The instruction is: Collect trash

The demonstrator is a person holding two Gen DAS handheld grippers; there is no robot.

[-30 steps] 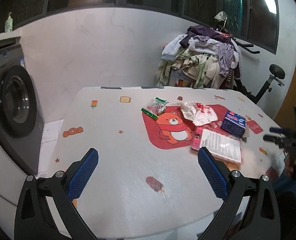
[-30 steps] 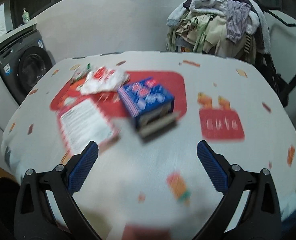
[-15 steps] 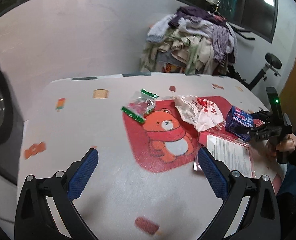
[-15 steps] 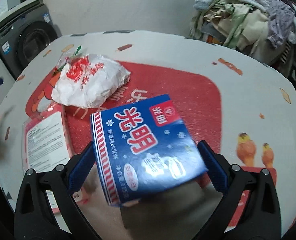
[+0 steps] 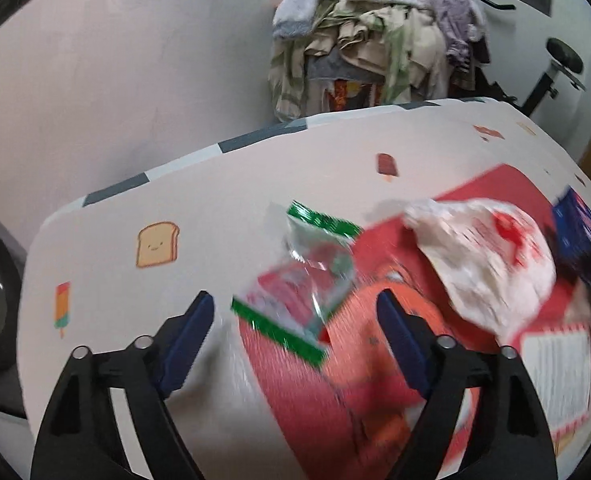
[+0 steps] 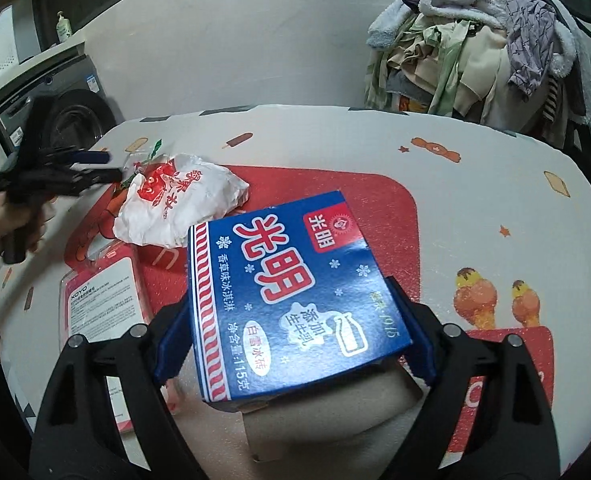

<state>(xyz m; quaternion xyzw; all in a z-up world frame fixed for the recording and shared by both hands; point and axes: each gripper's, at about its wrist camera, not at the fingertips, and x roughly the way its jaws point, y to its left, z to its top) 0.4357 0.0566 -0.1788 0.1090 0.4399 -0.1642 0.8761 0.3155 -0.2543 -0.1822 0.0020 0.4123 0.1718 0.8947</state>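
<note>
A clear snack wrapper with green edges lies on the table between the fingers of my left gripper. Its jaws are closing, with a gap left on both sides of the wrapper. To the right of it lies a crumpled white bag with red print. In the right wrist view, a blue ice-cream box sits between the fingers of my right gripper. Those jaws are closing too, and both pads meet the box's sides. My left gripper shows there at the far left, in a hand.
A pink package with a white label lies left of the box. The table wears a white cloth with a red bear print. Behind it stands a pile of clothes. A washing machine is off the left edge.
My left gripper swept right and down over the wrapper, and its fingers came closer together. My right gripper closed in on the blue box, which now fills the gap between its pads.
</note>
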